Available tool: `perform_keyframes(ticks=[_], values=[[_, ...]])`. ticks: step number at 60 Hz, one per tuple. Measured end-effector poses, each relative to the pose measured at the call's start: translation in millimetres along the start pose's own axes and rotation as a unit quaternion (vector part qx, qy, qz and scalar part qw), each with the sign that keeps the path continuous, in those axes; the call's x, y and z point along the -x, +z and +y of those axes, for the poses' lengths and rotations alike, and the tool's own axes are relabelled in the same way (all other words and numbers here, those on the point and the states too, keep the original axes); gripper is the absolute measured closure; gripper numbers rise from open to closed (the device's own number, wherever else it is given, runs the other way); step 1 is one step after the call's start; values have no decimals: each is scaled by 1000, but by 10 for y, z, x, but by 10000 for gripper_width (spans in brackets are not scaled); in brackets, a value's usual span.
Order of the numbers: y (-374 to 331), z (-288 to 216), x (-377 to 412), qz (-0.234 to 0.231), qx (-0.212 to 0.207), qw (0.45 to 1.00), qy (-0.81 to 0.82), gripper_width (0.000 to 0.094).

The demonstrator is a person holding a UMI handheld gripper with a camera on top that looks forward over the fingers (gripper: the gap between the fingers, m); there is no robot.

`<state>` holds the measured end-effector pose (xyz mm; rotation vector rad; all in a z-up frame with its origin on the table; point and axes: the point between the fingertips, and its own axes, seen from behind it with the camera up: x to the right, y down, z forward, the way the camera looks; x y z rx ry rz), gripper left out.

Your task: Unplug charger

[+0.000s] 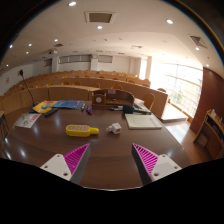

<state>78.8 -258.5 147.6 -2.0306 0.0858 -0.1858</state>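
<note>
My gripper [111, 160] is open and empty, with its two pink-padded fingers [76, 157] held wide apart above a round brown wooden table [110, 140]. A small white object [114, 128], possibly the charger, lies on the table beyond the fingers near the middle. I cannot make out a cable or a socket. Nothing stands between the fingers.
A yellow oblong object [82, 130] lies left of the white one. A closed grey laptop [142, 120] sits beyond the right finger. Papers and books [55, 105] lie at the far left. Wooden benches [80, 93] and bright windows [183, 85] lie beyond.
</note>
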Motion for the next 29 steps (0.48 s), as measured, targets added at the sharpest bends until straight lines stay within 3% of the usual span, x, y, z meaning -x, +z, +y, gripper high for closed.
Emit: perform_keyframes(ticks=[11, 29], values=[[-642, 196, 115, -6, 0, 1000, -5, 86], [-1024, 171, 49, 0, -19, 1000, -15, 86]])
